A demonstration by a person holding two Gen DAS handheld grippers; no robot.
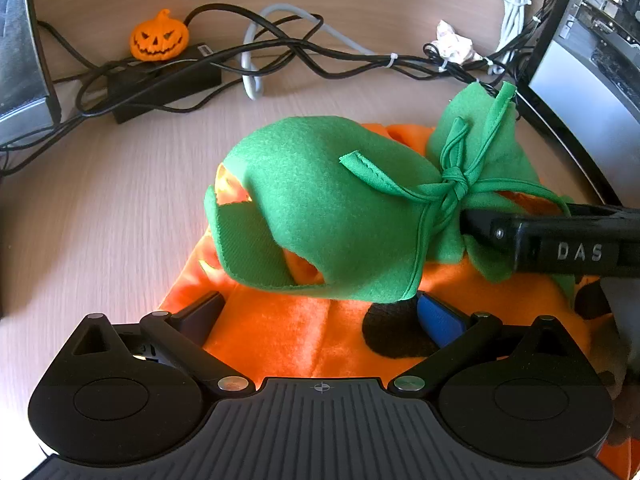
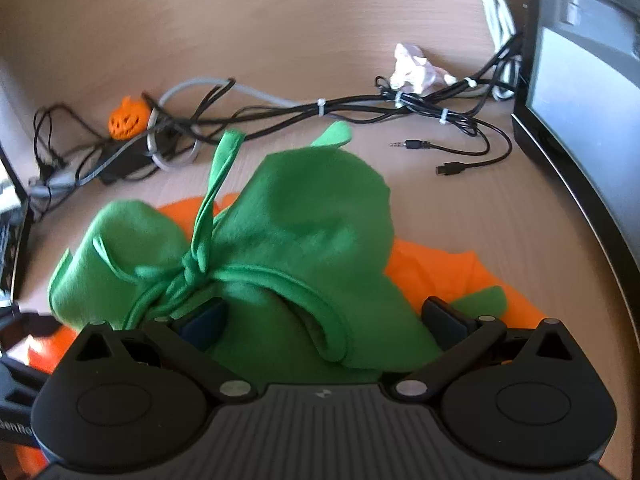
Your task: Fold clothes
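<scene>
An orange fleece garment (image 1: 288, 332) with a green felt collar (image 1: 320, 208) and a knotted green tie (image 1: 456, 184) lies on the wooden desk. My left gripper (image 1: 320, 316) is open, its fingers spread just above the orange fabric in front of the collar. The right gripper's black arm reaches in from the right in the left wrist view, with the green collar bunched at its tip near the knot. In the right wrist view, the right gripper (image 2: 324, 316) has its fingers spread wide with green collar fabric (image 2: 312, 240) lying between them; the knot (image 2: 192, 268) sits by its left finger.
A small orange pumpkin figure (image 1: 159, 37) sits on a black power brick (image 1: 168, 84) at the back left. Tangled black and grey cables (image 1: 288, 48) run along the back. A crumpled paper (image 1: 454, 42) and a computer case (image 1: 592, 52) stand at the right.
</scene>
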